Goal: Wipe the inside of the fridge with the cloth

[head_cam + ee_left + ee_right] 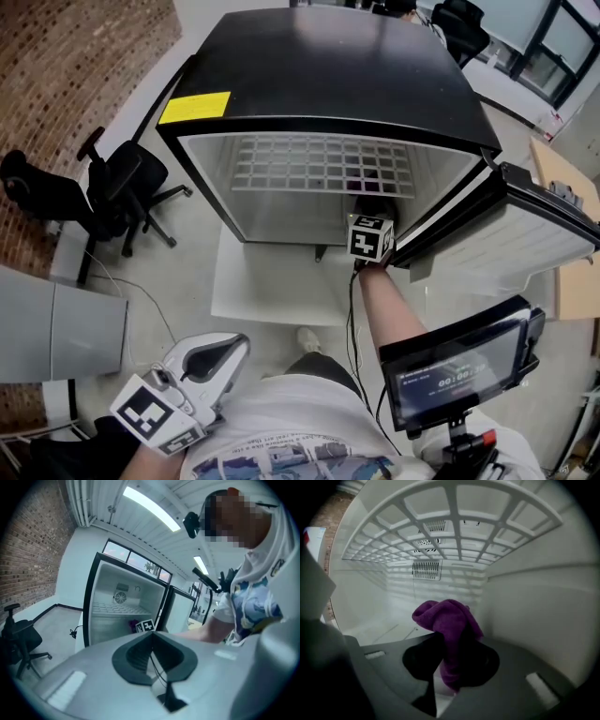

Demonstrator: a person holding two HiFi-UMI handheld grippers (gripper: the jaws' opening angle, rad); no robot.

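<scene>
Left tool (pixel 151 641) hangs shut and empty, well back from the fridge (pixel 319 66); right tool (pixel 450 665) grips the purple cloth (pixel 445 616) inside, side wall (pixel 534 602) just to its right.

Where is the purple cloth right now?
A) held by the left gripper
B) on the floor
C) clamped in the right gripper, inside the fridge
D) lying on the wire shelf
C: the right gripper is shut on the cloth, under the wire shelf.

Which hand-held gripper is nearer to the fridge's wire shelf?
Right. The right hand-held gripper is inside the fridge, just under the wire shelf, gripping the purple cloth. The left hand-held gripper is outside, well back from it.
</scene>
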